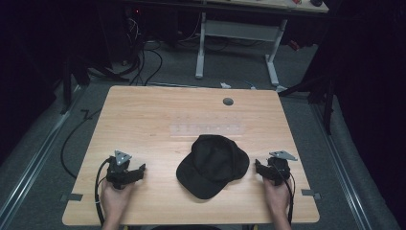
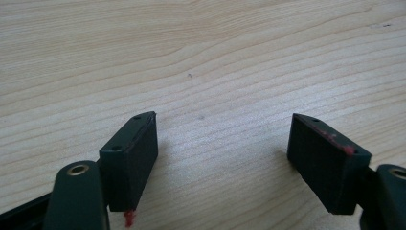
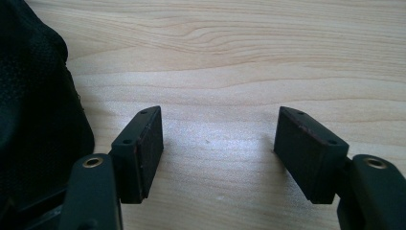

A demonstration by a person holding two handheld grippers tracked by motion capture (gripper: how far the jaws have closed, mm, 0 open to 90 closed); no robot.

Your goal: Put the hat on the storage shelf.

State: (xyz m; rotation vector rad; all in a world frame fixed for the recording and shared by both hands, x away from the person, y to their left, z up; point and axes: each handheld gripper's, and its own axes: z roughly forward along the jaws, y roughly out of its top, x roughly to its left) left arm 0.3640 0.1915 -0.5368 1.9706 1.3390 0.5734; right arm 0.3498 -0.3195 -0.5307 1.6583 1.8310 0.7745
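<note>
A black cap (image 1: 212, 165) lies on the wooden table (image 1: 158, 115), near the front and a little right of the middle, its brim toward the front edge. My left gripper (image 1: 139, 170) rests low on the table to the cap's left, open, with bare wood between its jaws (image 2: 222, 143). My right gripper (image 1: 257, 166) sits just right of the cap, also open over bare wood (image 3: 218, 139). In the right gripper view the cap's dark fabric (image 3: 33, 96) lies beside the left jaw, apart from it.
A round grey grommet (image 1: 228, 101) sits in the tabletop near the far edge. A faint clear strip (image 1: 208, 129) lies across the middle of the table. Beyond the table stand a white desk frame (image 1: 237, 33) and floor cables (image 1: 143, 62).
</note>
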